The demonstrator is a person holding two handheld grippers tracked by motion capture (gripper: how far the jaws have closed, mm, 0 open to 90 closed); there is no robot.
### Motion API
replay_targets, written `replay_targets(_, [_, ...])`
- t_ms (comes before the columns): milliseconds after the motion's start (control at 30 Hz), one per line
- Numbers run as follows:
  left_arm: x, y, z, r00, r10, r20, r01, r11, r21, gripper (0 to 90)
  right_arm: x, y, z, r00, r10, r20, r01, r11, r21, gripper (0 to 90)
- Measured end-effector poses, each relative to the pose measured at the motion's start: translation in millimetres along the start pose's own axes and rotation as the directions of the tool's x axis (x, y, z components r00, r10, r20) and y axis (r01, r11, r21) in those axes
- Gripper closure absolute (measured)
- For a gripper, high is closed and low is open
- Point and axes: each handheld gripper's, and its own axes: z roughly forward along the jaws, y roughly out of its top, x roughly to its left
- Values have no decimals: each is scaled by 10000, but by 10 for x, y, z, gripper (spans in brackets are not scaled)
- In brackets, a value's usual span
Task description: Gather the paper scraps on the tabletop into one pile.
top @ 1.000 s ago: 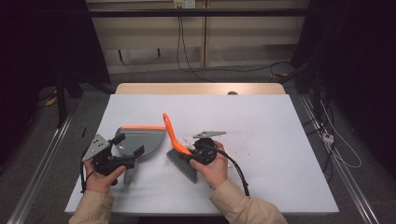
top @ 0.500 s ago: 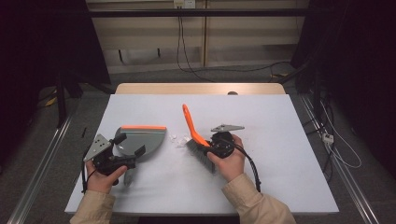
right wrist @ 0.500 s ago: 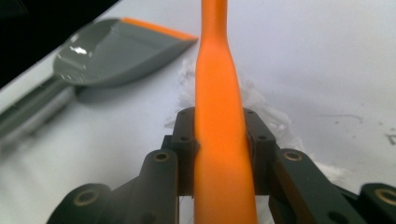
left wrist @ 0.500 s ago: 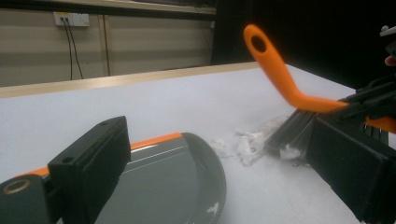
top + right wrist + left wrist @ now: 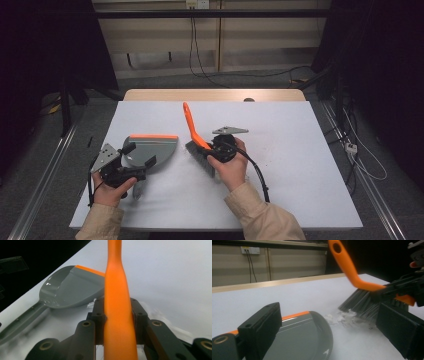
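Observation:
A grey dustpan with an orange lip lies flat on the white table, left of centre. Its handle points toward the person. My left gripper hovers over the pan's bowl, open, with its two jaws wide apart on either side of the dustpan. My right gripper is shut on the orange handle of a hand brush. The grey bristles rest on the table just right of the pan. A small heap of white scraps lies between bristles and pan.
The table's far edge is a wooden strip. Beyond it is a pale wall with hanging cables. Metal rails run along the floor to the left, and a cable with a power strip lies to the right.
The right gripper swung the brush rightward away from the dustpan, then back left toward it, with the handle more upright now. The left gripper and the dustpan stayed put.

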Motion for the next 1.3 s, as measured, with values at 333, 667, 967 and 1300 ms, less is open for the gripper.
replay_targets(333, [14, -5, 10, 10000, -87, 45, 87, 10000, -22, 64, 10, 18, 367, 9991, 184, 383, -218, 9957, 905, 714])
replay_targets(667, [11, -3, 5, 10000, -73, -21, 73, 10000, -61, 65, -234, -54, 26, 9947, 510, 893, -613, 9913, 1163, 715])
replay_targets(967, [1, 2, 20, 10000, 17, -71, -17, 10000, -29, 66, -323, -61, -295, 9954, 284, 916, -365, 9954, 885, 715])
replay_targets(1300, [1, -2, 24, 10000, 21, -58, -20, 10000, 37, 66, -324, 96, -377, 9966, 190, 802, -225, 9988, 435, 714])
